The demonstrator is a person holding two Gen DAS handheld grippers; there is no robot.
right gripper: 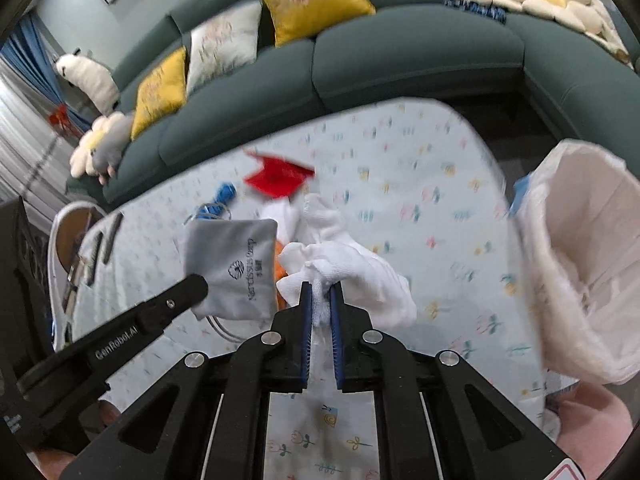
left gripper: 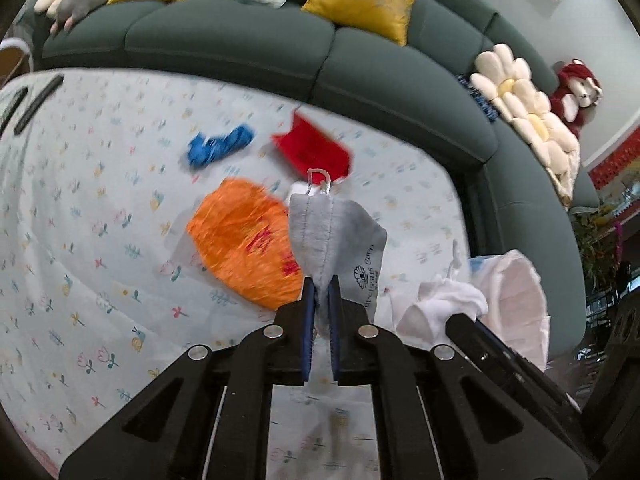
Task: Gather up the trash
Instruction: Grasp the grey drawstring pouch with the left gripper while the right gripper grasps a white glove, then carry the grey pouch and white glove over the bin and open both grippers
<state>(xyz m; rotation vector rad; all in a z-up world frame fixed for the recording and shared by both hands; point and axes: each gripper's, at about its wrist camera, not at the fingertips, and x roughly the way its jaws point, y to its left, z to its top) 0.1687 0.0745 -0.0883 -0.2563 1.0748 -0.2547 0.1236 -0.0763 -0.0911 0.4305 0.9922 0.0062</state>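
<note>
While I hold both tools up over the table, this is my view, near to far.
Left gripper (left gripper: 321, 300): my jaws are clamped on a grey fabric pouch with a printed flower logo (left gripper: 340, 240), lifted clear of the cloth.
Right gripper (right gripper: 321, 300): my jaws are pinched on a crumpled white cloth (right gripper: 352, 276), also raised.
Table: pale floral tablecloth (left gripper: 100, 200) carrying an orange crinkled wrapper (left gripper: 244, 240), a red wrapper (left gripper: 312, 148) and a blue scrap (left gripper: 220, 146).
Bin: white-lined bag (right gripper: 580, 264) at my right.
Beyond: dark green sofa (left gripper: 224, 36).
</note>
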